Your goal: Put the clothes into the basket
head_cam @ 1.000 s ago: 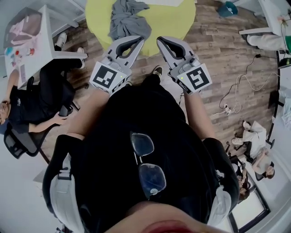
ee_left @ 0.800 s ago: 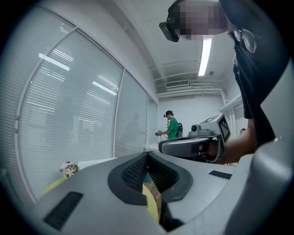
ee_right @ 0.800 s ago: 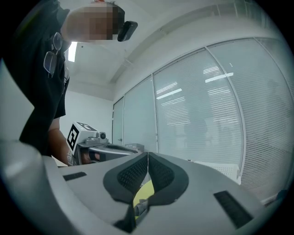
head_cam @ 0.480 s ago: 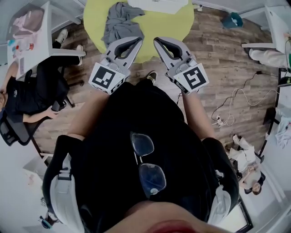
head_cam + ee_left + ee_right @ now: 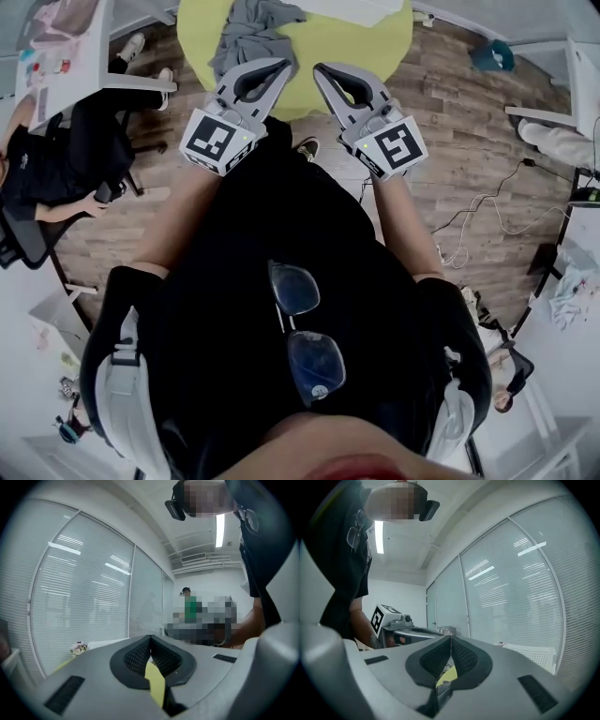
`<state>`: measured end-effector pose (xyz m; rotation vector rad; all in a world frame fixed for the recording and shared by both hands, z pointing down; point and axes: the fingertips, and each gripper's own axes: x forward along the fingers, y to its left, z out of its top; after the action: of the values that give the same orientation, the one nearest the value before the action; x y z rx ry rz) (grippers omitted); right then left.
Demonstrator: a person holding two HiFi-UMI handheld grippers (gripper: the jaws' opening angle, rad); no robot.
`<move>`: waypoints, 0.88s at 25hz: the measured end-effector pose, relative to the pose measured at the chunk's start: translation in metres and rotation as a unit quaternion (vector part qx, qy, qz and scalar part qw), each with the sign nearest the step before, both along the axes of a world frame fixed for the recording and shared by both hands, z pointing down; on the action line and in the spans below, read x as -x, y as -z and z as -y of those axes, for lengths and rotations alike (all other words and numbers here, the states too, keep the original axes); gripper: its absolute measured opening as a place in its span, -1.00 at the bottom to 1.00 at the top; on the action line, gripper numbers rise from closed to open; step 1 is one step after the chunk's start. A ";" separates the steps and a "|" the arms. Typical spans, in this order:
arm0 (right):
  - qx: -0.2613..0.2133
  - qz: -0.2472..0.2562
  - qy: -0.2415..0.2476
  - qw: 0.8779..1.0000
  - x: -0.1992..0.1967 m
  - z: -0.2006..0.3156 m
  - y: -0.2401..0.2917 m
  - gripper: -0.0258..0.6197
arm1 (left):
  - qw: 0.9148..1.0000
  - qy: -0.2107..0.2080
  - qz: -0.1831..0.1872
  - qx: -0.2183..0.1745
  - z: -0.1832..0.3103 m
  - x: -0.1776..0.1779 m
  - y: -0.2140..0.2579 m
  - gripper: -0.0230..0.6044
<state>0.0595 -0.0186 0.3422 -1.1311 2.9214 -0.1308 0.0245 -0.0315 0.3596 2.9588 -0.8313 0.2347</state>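
Note:
A crumpled grey garment [image 5: 246, 36] lies on the round yellow-green table [image 5: 319, 52] at the top of the head view. A white basket [image 5: 354, 8] stands at the table's far edge, and its perforated wall shows as the white basket [image 5: 530, 653] in the right gripper view. My left gripper [image 5: 284, 66] and my right gripper [image 5: 320, 71] are held side by side over the table's near edge, just short of the garment. Both are shut with nothing between the jaws. The left gripper [image 5: 150, 637] and right gripper [image 5: 451, 637] views show the pads pressed together.
A seated person in black [image 5: 56, 159] is at the left beside a white desk [image 5: 70, 47]. Cables and a power strip [image 5: 469, 220] lie on the wood floor at the right. A teal object [image 5: 492, 56] sits further right. Glass walls with blinds surround the room.
Both grippers have moved forward, from over the floor to over the table's near edge, closer to the grey garment. Their jaws stayed shut.

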 end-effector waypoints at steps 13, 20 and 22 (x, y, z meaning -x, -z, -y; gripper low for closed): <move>0.020 -0.009 0.017 1.000 0.020 0.066 -0.032 -0.84 | 1.000 0.017 0.005 0.011 0.065 0.016 -0.041 -0.89; 0.048 -0.009 0.020 0.999 0.035 0.112 -0.063 -0.84 | 0.999 0.024 0.020 0.029 0.105 0.027 -0.067 -0.89; 0.062 -0.008 0.020 0.998 0.039 0.125 -0.074 -0.84 | 0.998 0.029 0.027 0.043 0.116 0.032 -0.079 -0.89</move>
<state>0.0204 -0.1441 0.4158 -1.0916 2.9881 -0.3101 -0.0076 -0.1479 0.4386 2.8564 -0.8870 0.3407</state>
